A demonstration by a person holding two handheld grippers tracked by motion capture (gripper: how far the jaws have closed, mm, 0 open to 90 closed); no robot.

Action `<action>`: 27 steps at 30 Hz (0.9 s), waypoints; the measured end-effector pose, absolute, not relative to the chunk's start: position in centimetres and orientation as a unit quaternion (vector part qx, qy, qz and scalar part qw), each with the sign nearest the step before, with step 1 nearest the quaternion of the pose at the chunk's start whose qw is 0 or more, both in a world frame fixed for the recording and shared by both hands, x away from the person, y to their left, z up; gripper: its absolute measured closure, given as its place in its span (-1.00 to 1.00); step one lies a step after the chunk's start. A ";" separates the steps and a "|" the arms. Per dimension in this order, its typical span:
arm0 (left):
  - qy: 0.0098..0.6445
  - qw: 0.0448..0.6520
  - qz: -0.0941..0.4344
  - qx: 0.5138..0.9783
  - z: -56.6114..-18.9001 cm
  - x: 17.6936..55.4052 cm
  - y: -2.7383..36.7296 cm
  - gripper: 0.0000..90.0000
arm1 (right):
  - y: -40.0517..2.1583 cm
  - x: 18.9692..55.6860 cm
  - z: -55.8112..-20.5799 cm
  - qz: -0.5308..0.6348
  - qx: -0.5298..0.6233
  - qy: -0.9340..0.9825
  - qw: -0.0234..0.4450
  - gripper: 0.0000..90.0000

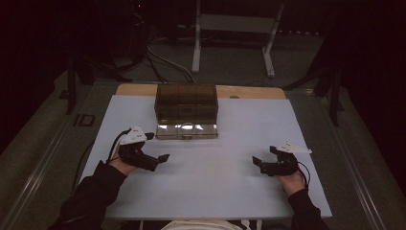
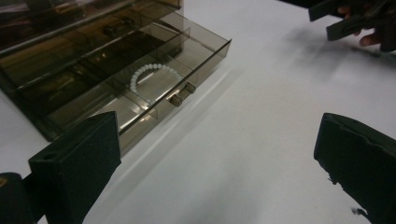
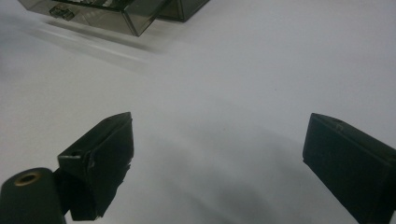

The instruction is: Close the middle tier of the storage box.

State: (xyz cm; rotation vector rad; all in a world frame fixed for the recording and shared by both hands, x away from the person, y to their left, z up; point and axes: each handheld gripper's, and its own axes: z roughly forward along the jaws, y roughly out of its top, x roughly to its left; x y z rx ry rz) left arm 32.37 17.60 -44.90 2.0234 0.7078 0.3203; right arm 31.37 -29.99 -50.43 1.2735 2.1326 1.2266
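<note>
Glossy smoky clear-plastic drawer box (image 1: pixel 186 103) on matt white table (image 1: pixel 215 172).

A white table top (image 1: pixel 206 187) spreads beneath and between the left gripper (image 1: pixel 158 146) and the right gripper (image 1: pixel 264 155). Well ahead of both, a bare wooden strip (image 1: pixel 249 92) edges its far side. Beyond that, a pale metal frame (image 1: pixel 196 48) stands on the dark floor (image 1: pixel 230 72). Cables (image 1: pixel 163 64) trail far ahead of the left gripper. A small black square (image 1: pixel 86 120) lies off to that gripper's left.

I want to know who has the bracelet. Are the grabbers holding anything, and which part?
Nothing is held. The left gripper and right gripper are both open over the table. The bracelet lies in the open drawer.
</note>
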 end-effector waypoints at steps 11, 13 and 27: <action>0.323 0.457 0.155 0.814 -46.6 33.2 16.0 -0.96 | -29.9 31.3 -50.3 0.436 0.447 0.758 0.187 -0.81; 0.332 0.456 0.150 0.812 -46.9 33.4 15.9 -0.96 | -29.9 31.3 -50.3 0.436 0.447 0.758 0.187 -0.81; 0.353 0.438 0.157 0.812 -49.2 34.3 14.8 -0.96 | -30.0 31.3 -50.2 0.439 0.445 0.758 0.188 -0.81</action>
